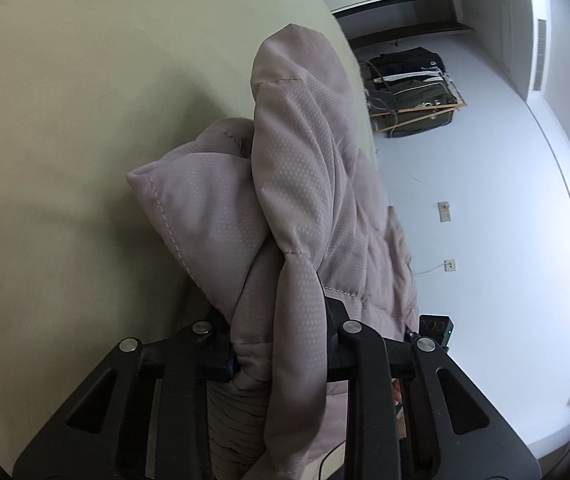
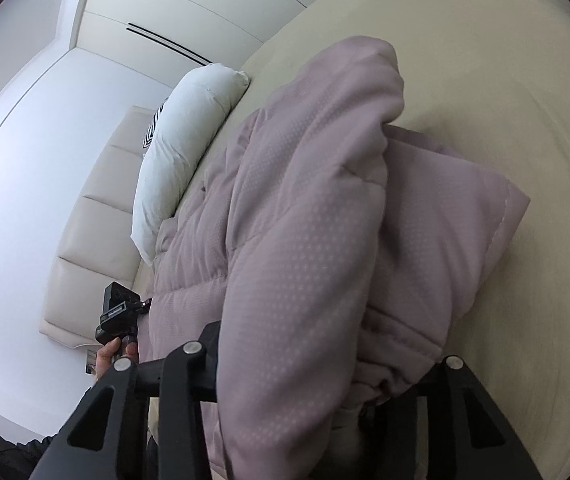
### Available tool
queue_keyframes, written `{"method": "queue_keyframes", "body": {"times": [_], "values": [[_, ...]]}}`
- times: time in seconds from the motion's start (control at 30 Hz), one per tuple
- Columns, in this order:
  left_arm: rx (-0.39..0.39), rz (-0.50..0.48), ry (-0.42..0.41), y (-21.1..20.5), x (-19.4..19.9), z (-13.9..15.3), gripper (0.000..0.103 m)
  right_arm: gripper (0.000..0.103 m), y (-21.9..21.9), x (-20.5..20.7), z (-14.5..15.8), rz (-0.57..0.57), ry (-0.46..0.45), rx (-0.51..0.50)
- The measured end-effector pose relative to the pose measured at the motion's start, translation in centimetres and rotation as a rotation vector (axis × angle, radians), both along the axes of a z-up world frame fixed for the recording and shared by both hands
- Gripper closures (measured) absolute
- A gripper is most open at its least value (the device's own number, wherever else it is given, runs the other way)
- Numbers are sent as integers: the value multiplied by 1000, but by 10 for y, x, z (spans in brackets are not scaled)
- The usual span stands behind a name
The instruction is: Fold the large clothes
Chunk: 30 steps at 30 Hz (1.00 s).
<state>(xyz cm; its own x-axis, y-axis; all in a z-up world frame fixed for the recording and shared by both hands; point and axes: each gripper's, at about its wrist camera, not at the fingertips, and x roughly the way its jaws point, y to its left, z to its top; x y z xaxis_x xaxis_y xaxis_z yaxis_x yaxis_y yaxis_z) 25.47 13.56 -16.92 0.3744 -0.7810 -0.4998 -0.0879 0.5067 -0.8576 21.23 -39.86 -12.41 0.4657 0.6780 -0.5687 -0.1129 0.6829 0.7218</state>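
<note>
A mauve quilted puffer jacket (image 1: 305, 200) hangs bunched over a pale green bed sheet (image 1: 85, 140). My left gripper (image 1: 281, 344) is shut on a thick fold of the jacket, which drapes over its jaws and hides the fingertips. In the right wrist view the same jacket (image 2: 305, 220) is lifted above the sheet (image 2: 485, 80). My right gripper (image 2: 305, 372) is shut on another bunch of it, with fabric covering the jaws. The other gripper's body (image 2: 119, 312) shows at the left, held by a hand.
A white pillow (image 2: 181, 152) lies at the bed's head against a padded cream headboard (image 2: 85, 240). White wardrobe doors (image 2: 205, 8) stand behind. A dark bag on a rack (image 1: 413, 88) stands by the white wall beyond the bed edge.
</note>
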Motion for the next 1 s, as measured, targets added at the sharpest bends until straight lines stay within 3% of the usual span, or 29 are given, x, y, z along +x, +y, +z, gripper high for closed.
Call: {"method": "queue_keyframes", "body": {"times": [0.13, 0.23, 0.33, 0.4, 0.47, 0.53, 0.77, 0.9, 1.0], "values": [[-25, 10, -39, 19, -50, 23, 79, 58, 22, -54, 20, 26, -35, 27], [-27, 18, -36, 37, -84, 22, 79, 58, 36, -90, 21, 47, -41, 60], [16, 17, -13, 51, -109, 13, 79, 58, 39, -114, 0, 40, -1, 72], [26, 33, 35, 60, -117, -5, 78, 56, 31, -120, -30, -13, 56, 90], [-27, 57, 65, 64, -111, -30, 73, 51, 19, -124, -66, -70, 105, 165], [-38, 75, 76, 60, -102, -42, 69, 47, 7, -131, -89, -129, 85, 244], [-17, 135, 85, 60, -87, -46, 59, 43, 0, -151, -87, -235, 84, 235], [109, 184, 23, 71, -118, -17, 55, 28, -22, -189, -66, -384, 103, 184], [329, 213, -103, 67, -140, 30, 48, 21, -28, -235, -31, -468, 31, 17]]}}
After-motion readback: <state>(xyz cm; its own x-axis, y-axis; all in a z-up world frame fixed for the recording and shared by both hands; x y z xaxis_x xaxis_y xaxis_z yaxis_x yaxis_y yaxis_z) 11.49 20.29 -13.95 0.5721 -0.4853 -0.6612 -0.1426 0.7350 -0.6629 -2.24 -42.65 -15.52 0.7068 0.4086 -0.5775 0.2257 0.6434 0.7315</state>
